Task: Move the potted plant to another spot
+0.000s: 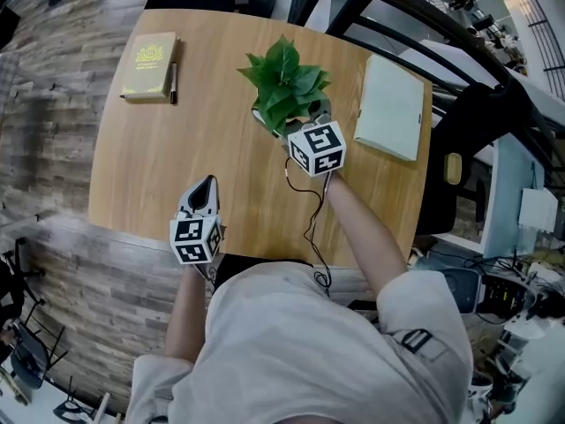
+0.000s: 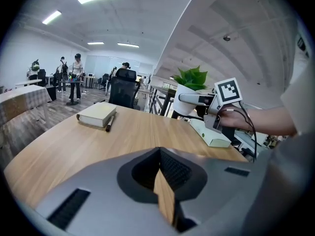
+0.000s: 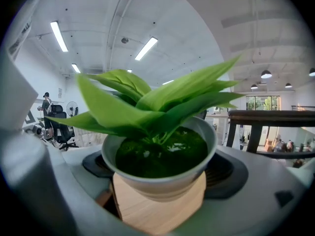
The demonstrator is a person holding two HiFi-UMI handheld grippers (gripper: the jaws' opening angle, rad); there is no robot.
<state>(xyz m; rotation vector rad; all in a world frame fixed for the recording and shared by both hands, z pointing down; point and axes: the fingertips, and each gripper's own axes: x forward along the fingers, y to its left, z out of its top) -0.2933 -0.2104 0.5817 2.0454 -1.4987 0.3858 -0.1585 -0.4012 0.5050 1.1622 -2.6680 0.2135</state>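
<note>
Resting idle near the table's (image 1: 132, 175) front edge, the left gripper (image 1: 206, 185) has its jaws pressed together on nothing. Mid-table, the right gripper (image 1: 306, 124) clamps the potted plant (image 1: 284, 82) by its pot, likely for carrying, near the pale notebook (image 1: 390, 106).

Grey L gripper (image 1: 208, 182), R gripper (image 1: 300, 120) w/ marker cubes (image 1: 196, 238); black cable (image 1: 311, 228); pale tee (image 1: 291, 352).

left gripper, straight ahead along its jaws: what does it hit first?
Nothing on the table, it seems. The left gripper points across bare tabletop, through the gap between the pen and the potted plant held by the right gripper. Past the far edge, depth is unclear.
</note>
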